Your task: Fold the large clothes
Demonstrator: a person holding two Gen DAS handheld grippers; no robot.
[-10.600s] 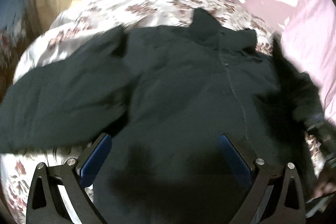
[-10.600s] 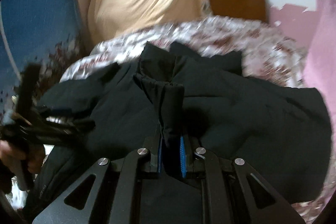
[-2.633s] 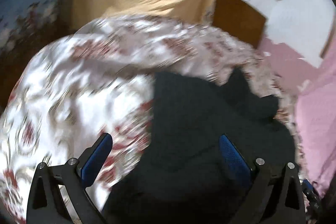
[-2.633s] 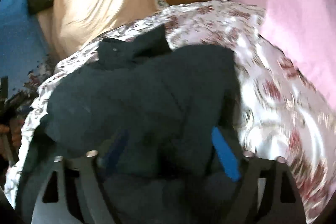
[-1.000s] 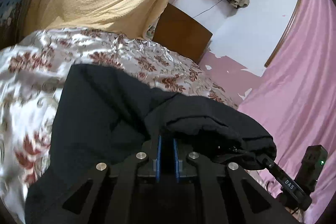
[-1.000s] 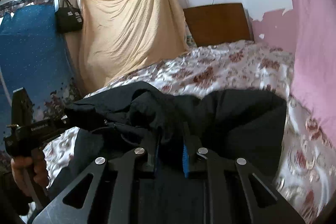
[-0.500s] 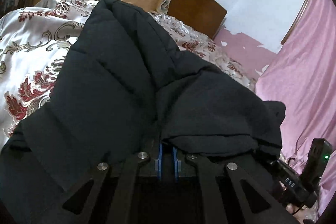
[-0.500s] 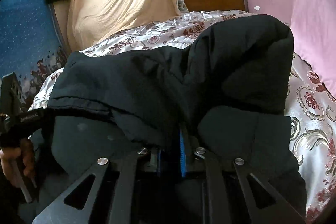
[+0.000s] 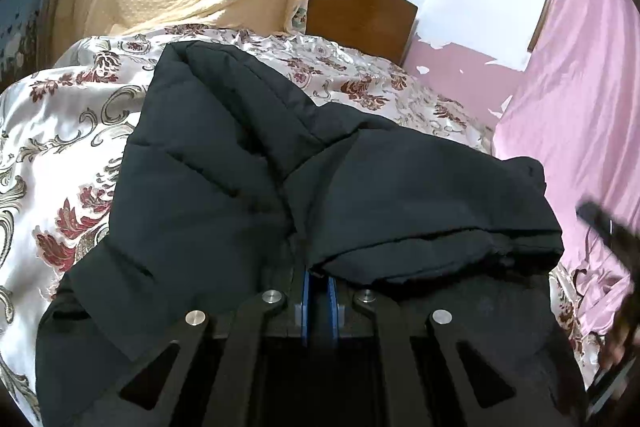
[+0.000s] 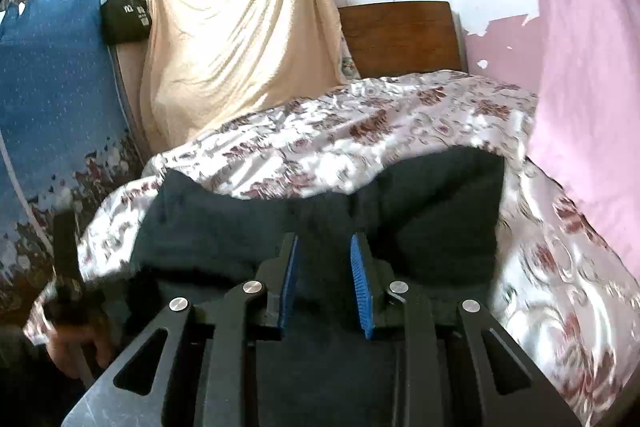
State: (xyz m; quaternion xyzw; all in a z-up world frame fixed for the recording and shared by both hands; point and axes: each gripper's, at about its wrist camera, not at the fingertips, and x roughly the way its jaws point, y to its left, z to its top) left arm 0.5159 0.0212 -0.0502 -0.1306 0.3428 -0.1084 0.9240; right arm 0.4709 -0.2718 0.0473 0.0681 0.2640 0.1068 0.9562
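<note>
A large black padded jacket [image 9: 248, 195] lies folded over itself on the floral bedspread [image 9: 60, 147]. My left gripper [image 9: 319, 273] is shut on a fold of the jacket, whose doubled hem edge drapes over the fingertips. In the right wrist view the jacket [image 10: 420, 219] lies flat ahead. My right gripper [image 10: 323, 255] is partly open just above the jacket with nothing between its blue pads [image 10: 360, 287]. The right gripper shows blurred at the right edge of the left wrist view [image 9: 612, 235].
A wooden headboard [image 10: 400, 35] stands at the far end of the bed. A cream sheet [image 10: 240, 47] hangs behind. A pink curtain [image 10: 580, 67] runs along the right side. A blue mattress [image 10: 52, 87] and a black bag [image 10: 126, 13] stand at left.
My right gripper has opened and let go of the jacket, and has pulled back. The lifted half of the jacket now lies down over the other half. My left gripper still holds its fold.
</note>
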